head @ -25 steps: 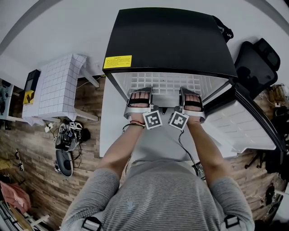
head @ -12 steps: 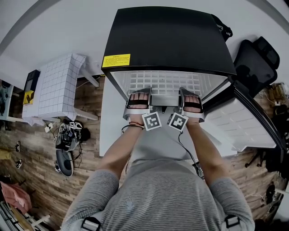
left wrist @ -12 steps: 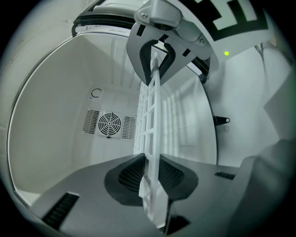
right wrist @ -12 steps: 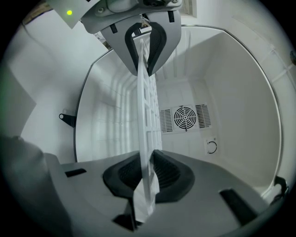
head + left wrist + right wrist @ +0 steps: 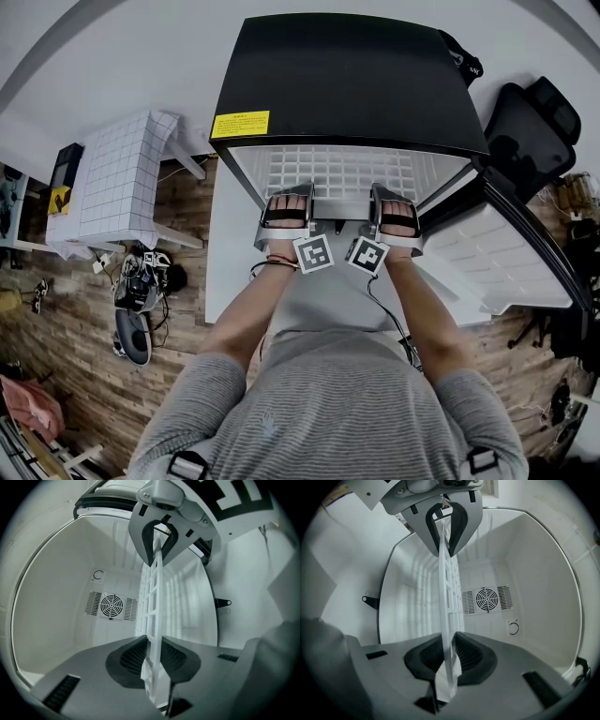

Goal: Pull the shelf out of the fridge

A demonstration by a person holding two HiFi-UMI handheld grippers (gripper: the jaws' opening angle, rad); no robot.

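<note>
The left gripper (image 5: 286, 202) has its jaws closed to a narrow gap on the front edge of the white plastic grid shelf (image 5: 342, 173). In the left gripper view, the shelf (image 5: 152, 602) stands edge-on between the ribbed dark pads (image 5: 133, 656), which press on it from both sides. The right gripper (image 5: 397, 204) holds that edge the same way, just beside the left one. In the right gripper view the thin white panel (image 5: 447, 592) is pinched between its own pads (image 5: 471, 656).

Each gripper shows in the other's view, farther along the edge, also clamped on the shelf: the right gripper (image 5: 157, 536) and the left gripper (image 5: 446, 527).

From both pairs of jaws the shelf runs straight ahead into the white cavity of the black-topped compact fridge (image 5: 347, 80). Beyond it, on the back wall, sits a round fan grille (image 5: 111, 605). The white-lined fridge door (image 5: 487, 253) stands swung open, out past the right gripper's jaws.
</note>
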